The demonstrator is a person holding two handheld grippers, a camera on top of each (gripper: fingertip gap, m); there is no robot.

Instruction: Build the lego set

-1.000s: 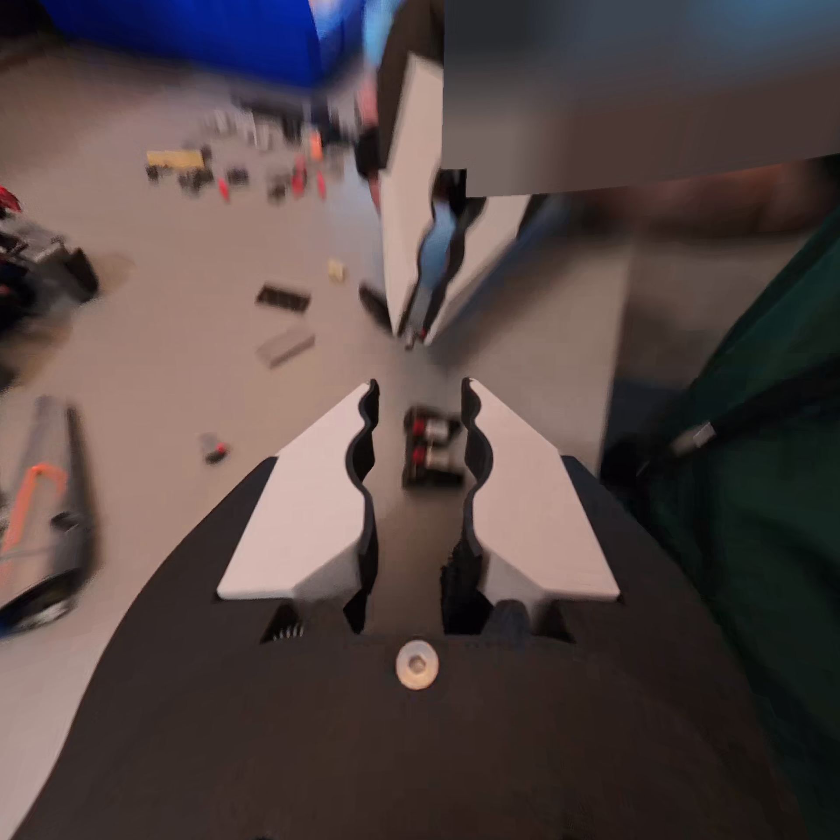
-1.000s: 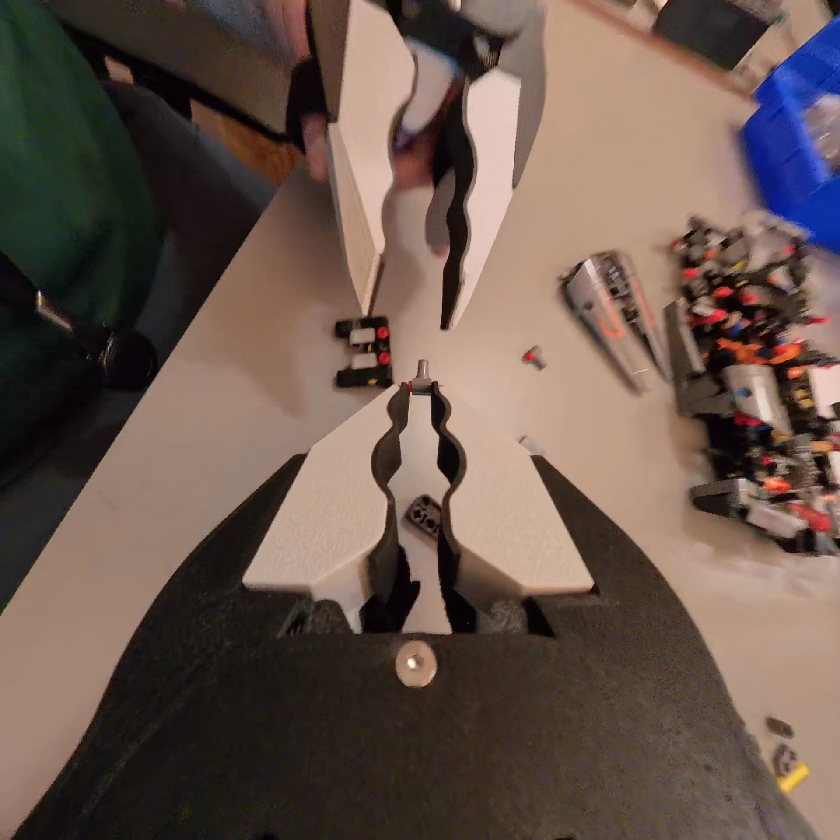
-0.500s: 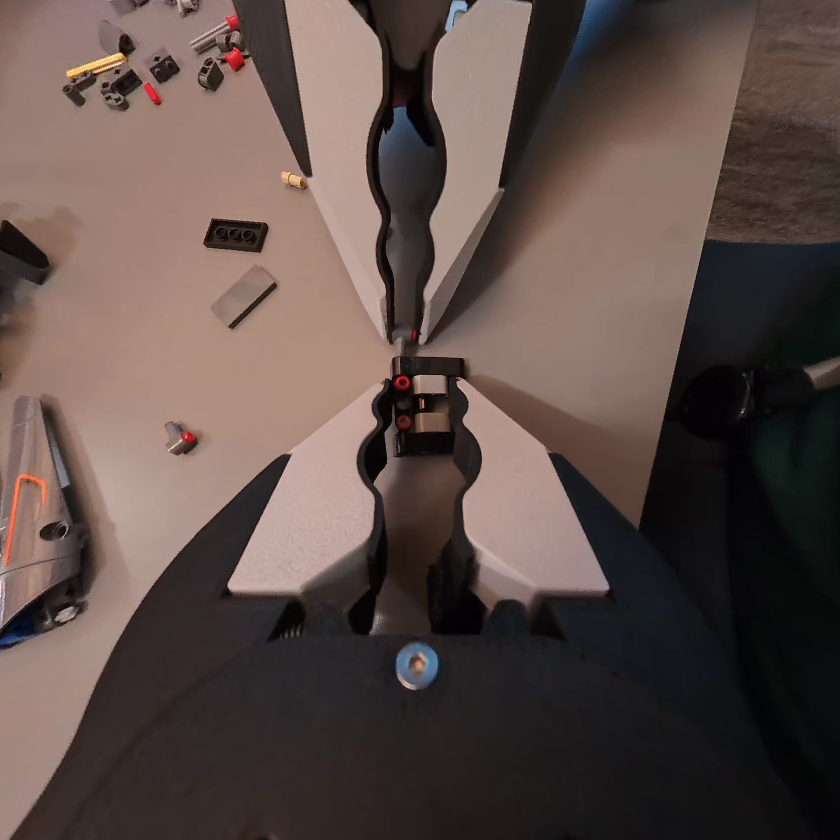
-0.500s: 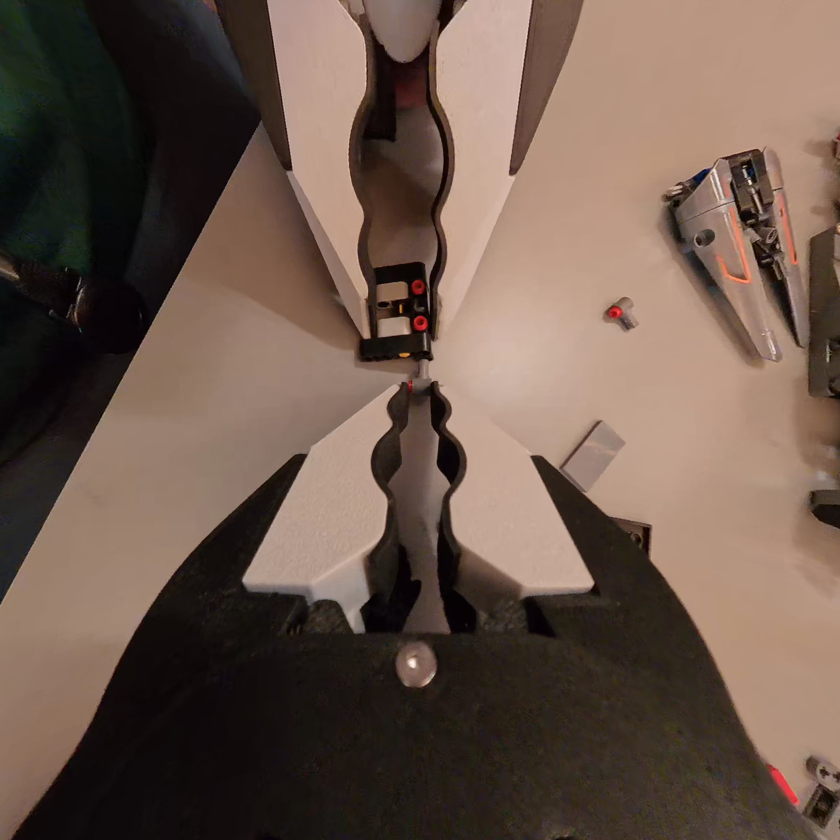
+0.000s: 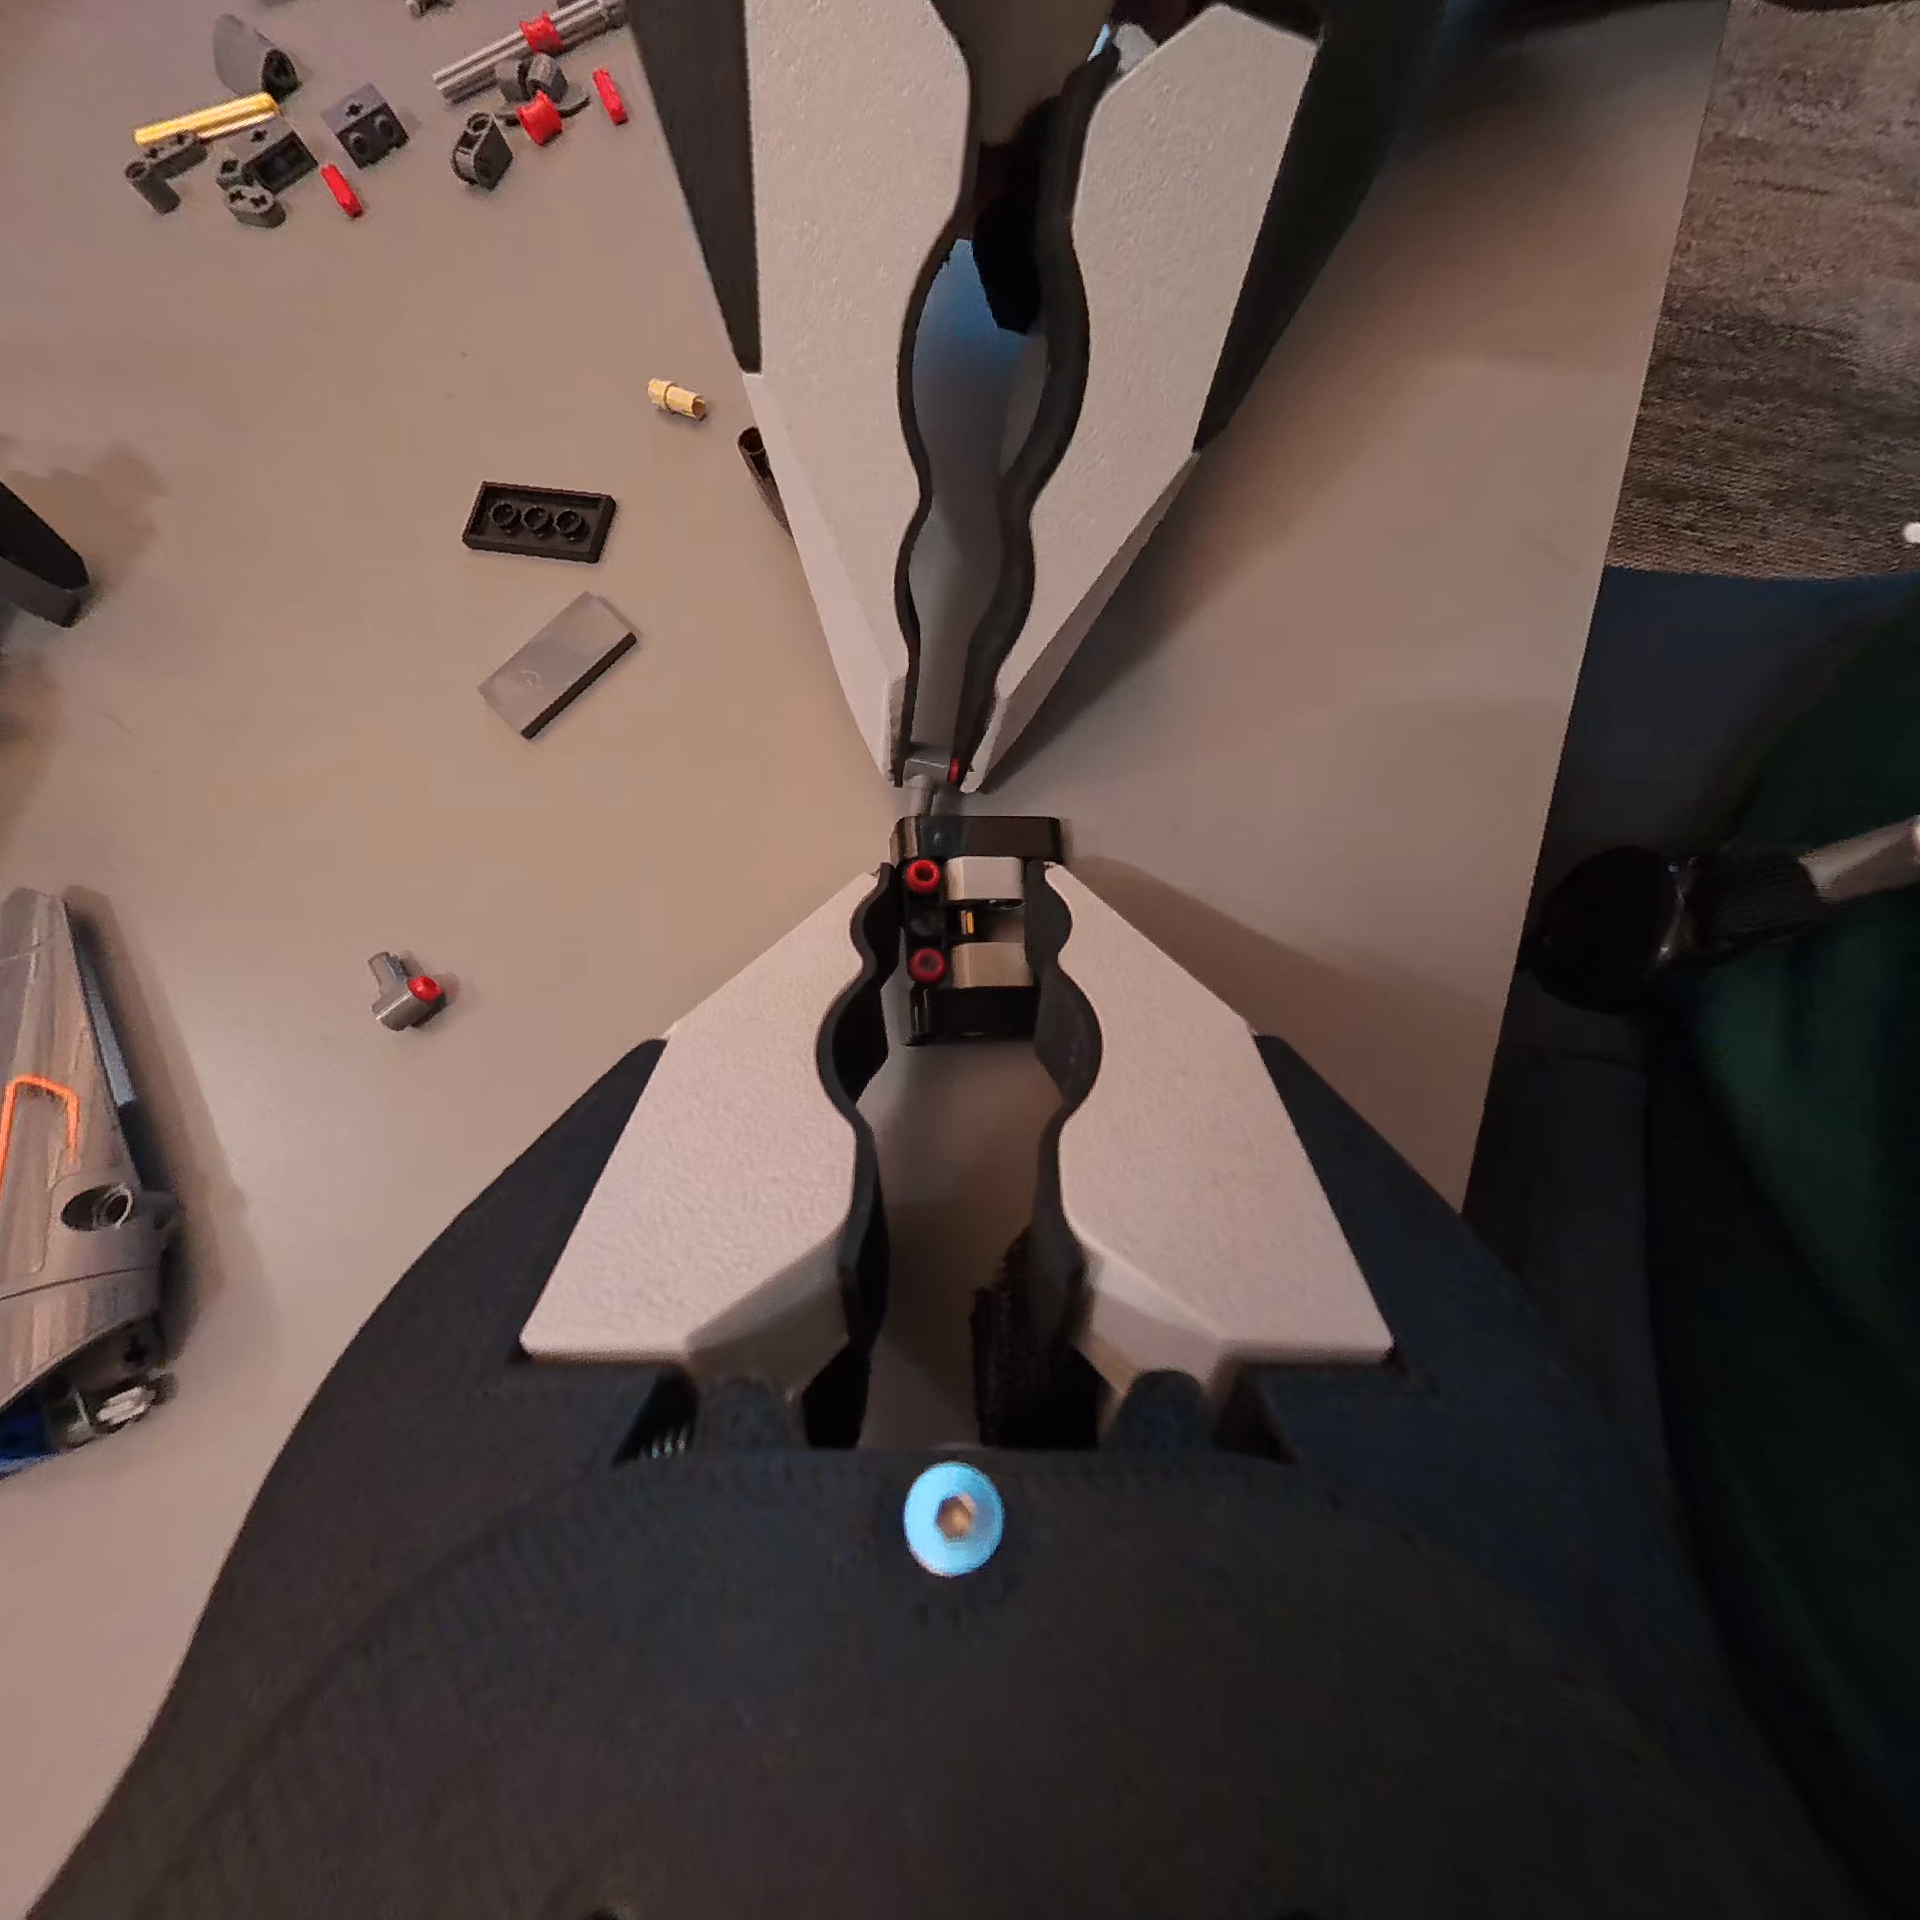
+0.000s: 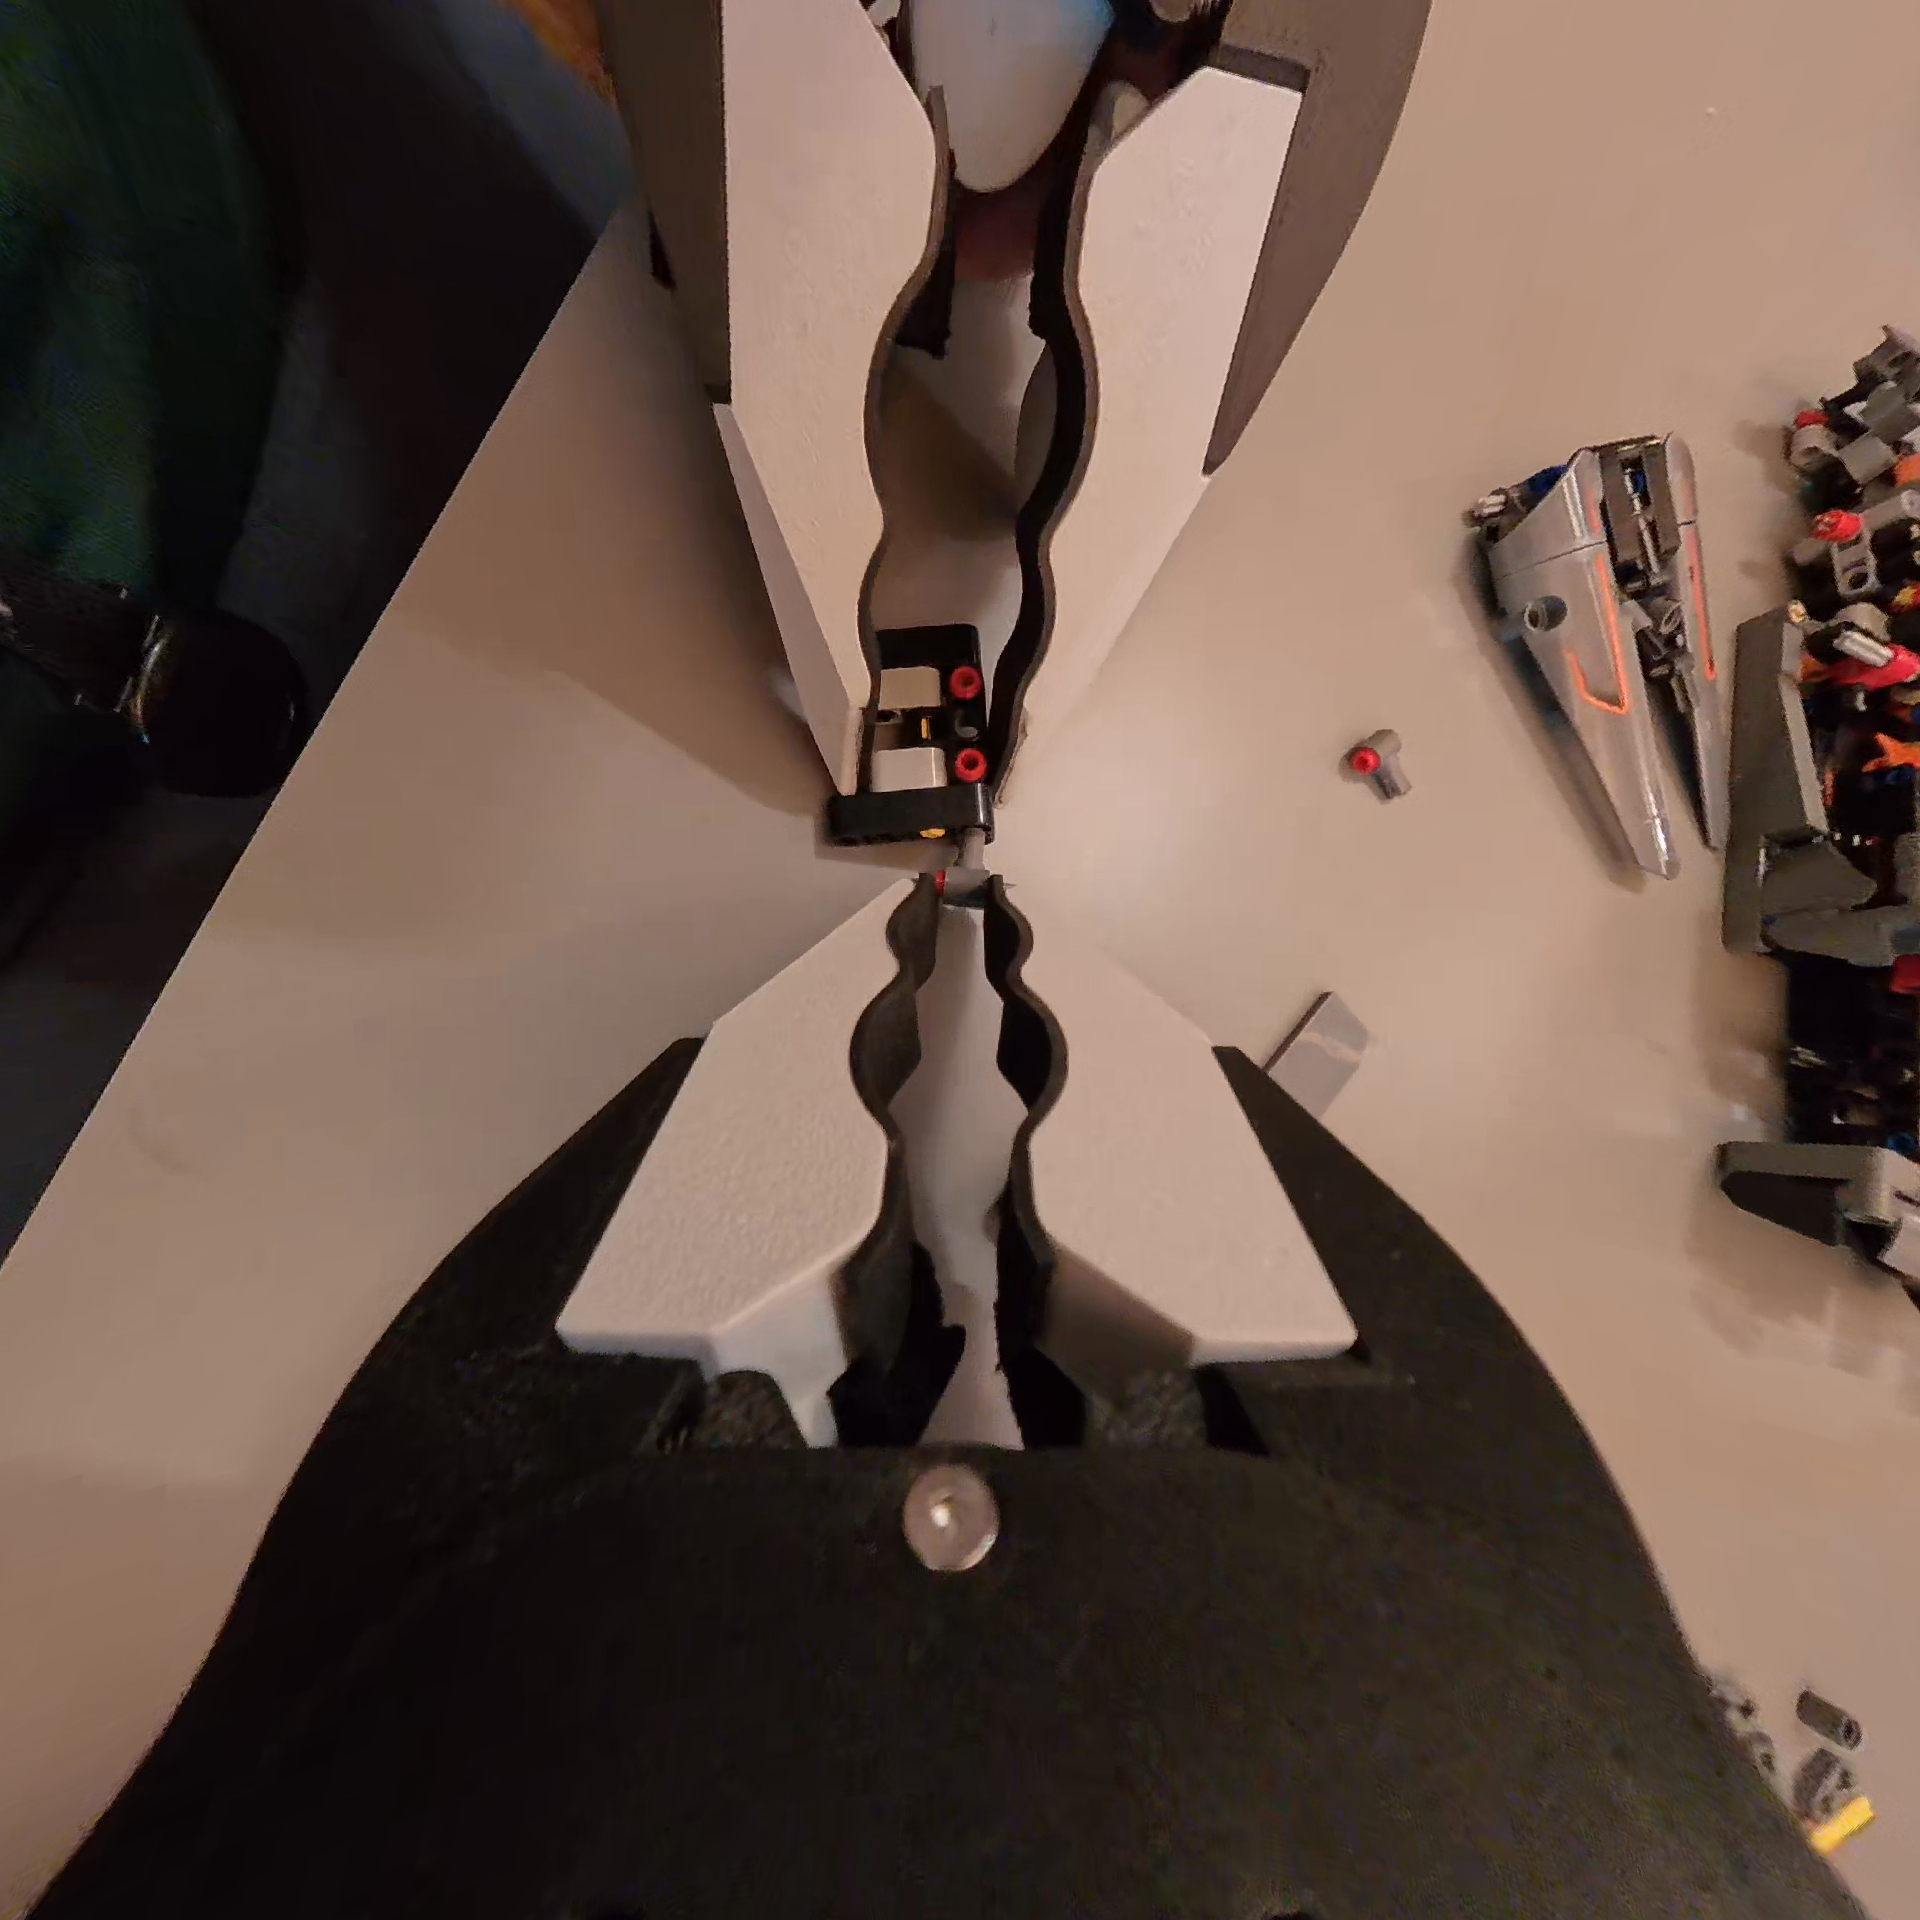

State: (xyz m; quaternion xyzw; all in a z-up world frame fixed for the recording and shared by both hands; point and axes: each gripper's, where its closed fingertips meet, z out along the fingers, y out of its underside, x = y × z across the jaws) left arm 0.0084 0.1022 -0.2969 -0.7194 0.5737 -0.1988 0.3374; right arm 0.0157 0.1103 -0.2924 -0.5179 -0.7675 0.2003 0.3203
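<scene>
The left gripper point(image 5: 961, 914) is clamping a small black sub-assembly point(image 5: 971, 940) between its fingertips — black frame, two light grey blocks, two red pin ends showing on its left side, and a black beam across the front sticking out past the tips. The right gripper point(image 6: 961, 894) is pinching a little grey pin piece point(image 6: 968, 868) with a red bit at its very tips, jaws nearly closed around it, and that pin is poking right at the end hole of the black beam, touching or just about touching it. Both grippers are facing each other nose to nose, sitting close to the near edge of the tabletop point(image 5: 1299, 675), with a dark chair and something green just off that edge. Further out, a loose grey connector with a red pin point(image 5: 405, 992) is lying just left of the left gripper, and past it a grey flat tile point(image 5: 558, 665) and a black plate with holes point(image 5: 538, 522) are sitting apart from each other. A tiny tan pin point(image 5: 677, 399) is lying by the right gripper's body. Toward the far side there's a scatter of small dark, red and yellow parts point(image 5: 312, 135) — and a grey wedge-shaped panel with orange lines point(image 6: 1600, 634) is lying next to a big pile of mixed pieces point(image 6: 1849, 779).
</scene>
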